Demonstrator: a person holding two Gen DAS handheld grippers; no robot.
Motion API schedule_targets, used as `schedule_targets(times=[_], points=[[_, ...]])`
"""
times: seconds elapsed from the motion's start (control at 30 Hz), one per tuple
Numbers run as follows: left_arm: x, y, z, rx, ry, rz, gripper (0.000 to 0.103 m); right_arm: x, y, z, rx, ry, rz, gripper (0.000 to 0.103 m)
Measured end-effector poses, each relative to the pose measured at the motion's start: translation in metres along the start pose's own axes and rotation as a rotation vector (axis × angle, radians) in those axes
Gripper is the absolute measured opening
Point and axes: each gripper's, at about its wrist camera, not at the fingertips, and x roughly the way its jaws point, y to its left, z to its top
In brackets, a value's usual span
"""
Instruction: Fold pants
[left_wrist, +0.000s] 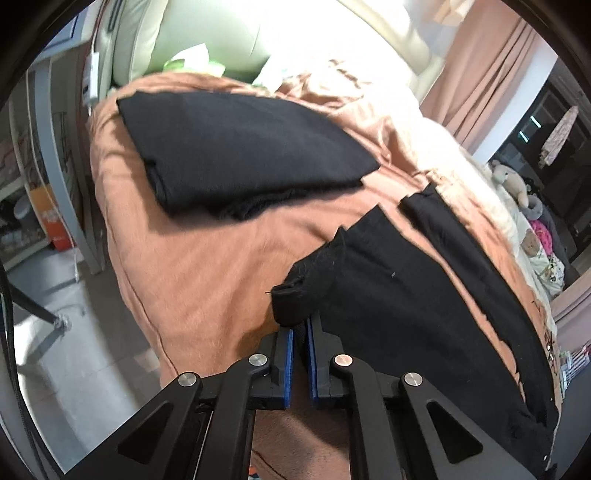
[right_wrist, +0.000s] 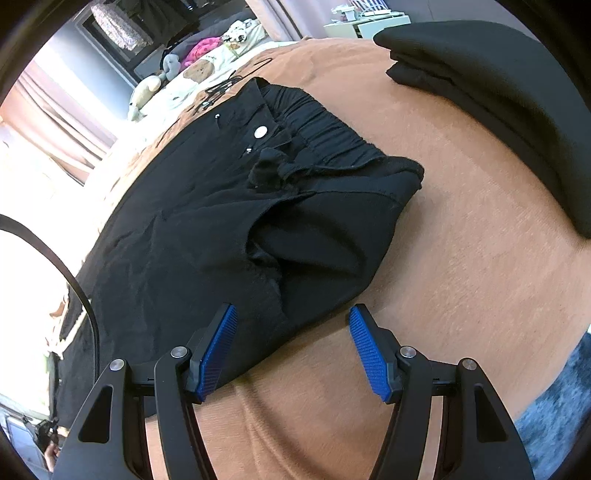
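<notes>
1. The black pants (right_wrist: 207, 229) lie spread on my orange blanket (right_wrist: 461, 277), waistband at the far end.
2. My left gripper (left_wrist: 300, 325) is clamped on a pant cuff (left_wrist: 291, 299).
3. My right gripper (right_wrist: 291, 321) hovers spread wide at the pants' near edge, holding nothing.
4. A folded black stack (left_wrist: 240, 147) lies farther off.

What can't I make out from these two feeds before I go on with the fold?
- Left wrist view: how much of the black pants the left tongs pinch; bunched cloth covers the tips.
- Left wrist view: the pants' far end runs behind the tongs' frame and the lens rim.
- Right wrist view: the leg ends leave the frame lower left; the right tongs stand open.
- Both views: the layers in the folded black stack; black on black.
</notes>
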Motion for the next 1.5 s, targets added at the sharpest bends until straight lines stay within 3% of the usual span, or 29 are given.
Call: schedule_targets(times=[0.57, 0.87, 0.93, 0.97, 1.03, 1.23, 1.5], points=[[-0.017, -0.01, 0.014, 0.0, -0.021, -0.055, 0.006, -0.006, -0.017, 0.008, 0.126, -0.058, -0.052, 0.062], [-0.019, -0.014, 0.015, 0.004, -0.021, -0.04, 0.006, 0.021, -0.035, 0.024, 0.136, -0.024, 0.034, 0.061], [-0.019, -0.016, 0.016, 0.003, -0.022, -0.031, 0.006, 0.03, -0.034, 0.03, 0.119, -0.002, 0.082, 0.031], [-0.02, -0.017, 0.017, 0.002, -0.023, -0.031, 0.006, 0.031, -0.033, 0.031, 0.115, -0.002, 0.089, 0.027], [-0.022, -0.021, 0.019, 0.011, -0.029, -0.019, 0.006, 0.026, -0.032, 0.037, 0.095, -0.024, 0.132, 0.008], [-0.031, -0.041, 0.032, 0.064, -0.059, -0.016, 0.005, 0.0, -0.032, 0.054, 0.071, -0.085, 0.245, 0.003], [-0.036, -0.072, 0.059, 0.115, -0.088, -0.05, 0.005, -0.009, -0.03, 0.067, 0.043, -0.128, 0.287, 0.002]])
